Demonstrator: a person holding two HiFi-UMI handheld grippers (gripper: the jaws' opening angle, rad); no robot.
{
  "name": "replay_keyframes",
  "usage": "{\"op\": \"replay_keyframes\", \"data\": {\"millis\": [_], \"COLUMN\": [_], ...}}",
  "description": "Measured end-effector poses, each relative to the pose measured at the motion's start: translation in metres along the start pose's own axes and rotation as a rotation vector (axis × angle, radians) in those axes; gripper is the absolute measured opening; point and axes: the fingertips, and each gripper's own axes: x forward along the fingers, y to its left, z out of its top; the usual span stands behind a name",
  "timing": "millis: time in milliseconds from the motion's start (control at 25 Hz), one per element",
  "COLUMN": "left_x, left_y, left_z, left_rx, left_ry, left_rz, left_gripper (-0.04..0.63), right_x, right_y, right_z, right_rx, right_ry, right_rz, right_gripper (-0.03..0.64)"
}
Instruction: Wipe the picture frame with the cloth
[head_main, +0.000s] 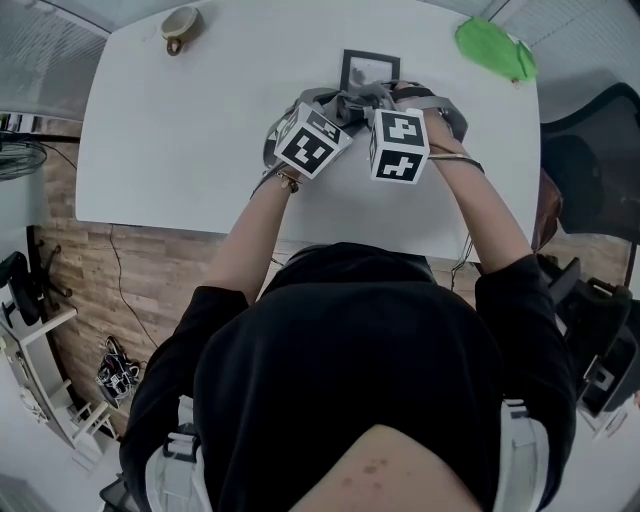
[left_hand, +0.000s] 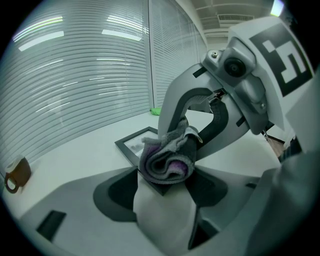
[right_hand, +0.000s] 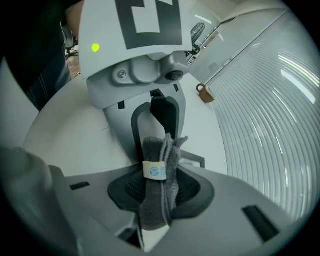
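A small black picture frame (head_main: 370, 68) lies flat at the far side of the white table (head_main: 180, 150). A grey cloth (head_main: 355, 103) is bunched just in front of it, between the two grippers. My left gripper (head_main: 338, 108) is shut on one end of the cloth (left_hand: 167, 160), which shows as a roll at its tips, over the frame's (left_hand: 131, 145) near corner. My right gripper (head_main: 385, 100) is shut on the other end of the cloth (right_hand: 160, 185), whose small white label faces the camera. Each gripper faces the other (left_hand: 167, 172) (right_hand: 159, 175).
A brown mug (head_main: 181, 25) stands at the table's far left corner. A green object (head_main: 495, 48) lies at the far right corner. White blinds (left_hand: 75, 75) run behind the table. A dark chair (head_main: 590, 170) stands to the right.
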Motion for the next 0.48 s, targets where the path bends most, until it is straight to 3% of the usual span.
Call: {"op": "replay_keyframes", "data": {"millis": [240, 480], "left_x": [-0.0014, -0.0033], "left_y": [0.0004, 0.0016], "left_z": [0.0015, 0.0006], "left_rx": [0.008, 0.014], "left_ry": [-0.012, -0.018], "left_rz": [0.010, 0.016], "left_gripper": [0.308, 0.308], "right_x": [-0.0028, -0.0061], "right_y": [0.0007, 0.0012], "right_z": [0.0014, 0.0028], "right_rx": [0.011, 0.059], "right_ry": [-0.019, -0.030], "right_rz": [0.050, 0.021], "right_gripper": [0.110, 0.111]}}
